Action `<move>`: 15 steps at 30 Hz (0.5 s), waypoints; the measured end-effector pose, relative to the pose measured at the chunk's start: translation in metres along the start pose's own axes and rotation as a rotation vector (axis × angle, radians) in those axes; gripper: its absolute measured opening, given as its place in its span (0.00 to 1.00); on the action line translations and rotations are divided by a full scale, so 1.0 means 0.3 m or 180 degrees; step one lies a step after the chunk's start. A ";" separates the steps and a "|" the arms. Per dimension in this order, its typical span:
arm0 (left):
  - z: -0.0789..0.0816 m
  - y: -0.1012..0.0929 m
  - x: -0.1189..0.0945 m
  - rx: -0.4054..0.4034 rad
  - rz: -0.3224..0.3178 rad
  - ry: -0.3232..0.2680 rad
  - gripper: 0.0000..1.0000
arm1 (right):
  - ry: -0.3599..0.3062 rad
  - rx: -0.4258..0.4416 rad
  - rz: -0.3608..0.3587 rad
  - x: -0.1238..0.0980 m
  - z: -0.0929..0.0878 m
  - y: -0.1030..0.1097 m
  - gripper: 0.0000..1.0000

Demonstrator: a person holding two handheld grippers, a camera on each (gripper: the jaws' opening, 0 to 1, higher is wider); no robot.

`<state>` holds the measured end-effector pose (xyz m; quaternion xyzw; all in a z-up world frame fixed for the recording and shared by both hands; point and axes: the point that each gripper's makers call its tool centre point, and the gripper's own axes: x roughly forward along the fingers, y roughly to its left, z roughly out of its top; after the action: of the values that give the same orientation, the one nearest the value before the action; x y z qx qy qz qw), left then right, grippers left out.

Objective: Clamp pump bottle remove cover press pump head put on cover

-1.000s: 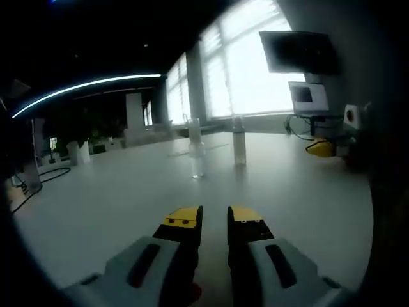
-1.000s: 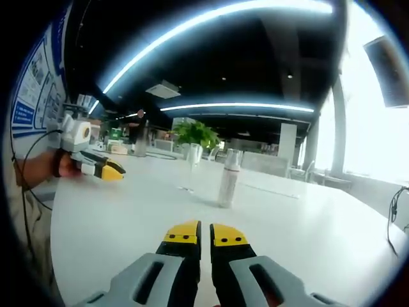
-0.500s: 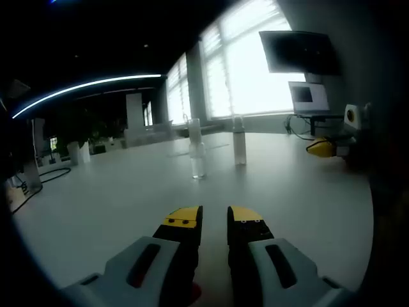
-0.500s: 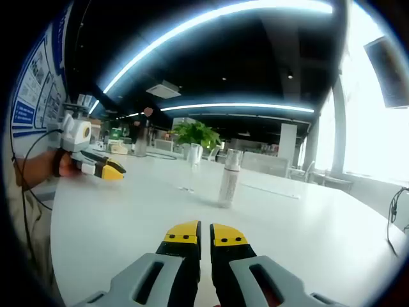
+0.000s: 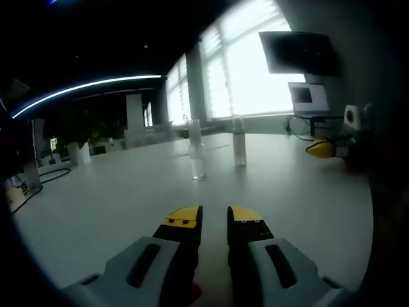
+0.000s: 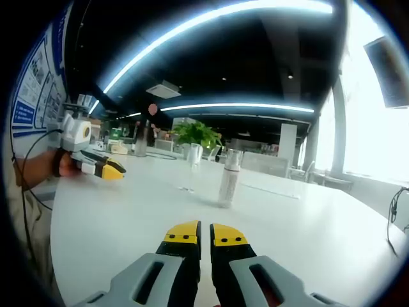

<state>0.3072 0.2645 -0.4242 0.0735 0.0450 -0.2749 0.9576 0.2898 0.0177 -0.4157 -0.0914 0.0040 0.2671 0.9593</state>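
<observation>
Nothing of note has moved since the earlier frames: both views hold the same framing, and the bottles on the table stand where they stood.

Left gripper (image 5: 214, 217): low at 6 o'clock in the left gripper view, jaws nearly together with a narrow gap between the yellow tips, grasping nothing. It rests low over the white table (image 5: 115, 198). Right gripper (image 6: 197, 233): at 6 o'clock in the right gripper view, jaws all but closed, likewise empty.

Pump bottle (image 6: 227, 179): upright on the table, near 12 o'clock ahead of the right gripper's jaws, its clear cover (image 6: 232, 158) on top. In the left gripper view the same bottle (image 5: 239, 142) stands just right of 12 o'clock, well apart from the jaws. A second, clear bottle (image 5: 196, 152) stands beside it, toward 11 o'clock; in the right gripper view it (image 6: 191, 167) sits left of the pump bottle.

The other gripper appears at 3 o'clock in the left gripper view and, held in a hand (image 6: 45, 167), at 9 o'clock in the right gripper view.

Assessment: the task appears not yet begun; the clamp step is pending. The next move calls for opening one gripper's jaws, carrying it forward to the bottle's body and closing there, leaving the cover free for the other.
</observation>
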 end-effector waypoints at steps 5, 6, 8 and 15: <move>0.001 -0.005 0.001 0.0008 -0.0007 0.0002 0.08 | -0.0002 0.0007 -0.0001 0.001 0.000 -0.003 0.01; 0.001 -0.006 0.001 0.0006 -0.0007 0.0001 0.08 | -0.0003 0.0007 -0.0001 0.001 0.000 -0.003 0.01; 0.002 -0.005 0.000 0.0002 -0.0004 -0.0003 0.08 | -0.0007 0.0006 -0.0002 0.000 0.001 -0.002 0.01; 0.003 -0.008 -0.001 0.0005 0.0000 -0.0004 0.08 | -0.0013 0.0001 0.0007 -0.001 0.002 -0.001 0.01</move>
<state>0.3058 0.2626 -0.4236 0.0740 0.0443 -0.2750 0.9576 0.2897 0.0175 -0.4151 -0.0907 0.0022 0.2684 0.9590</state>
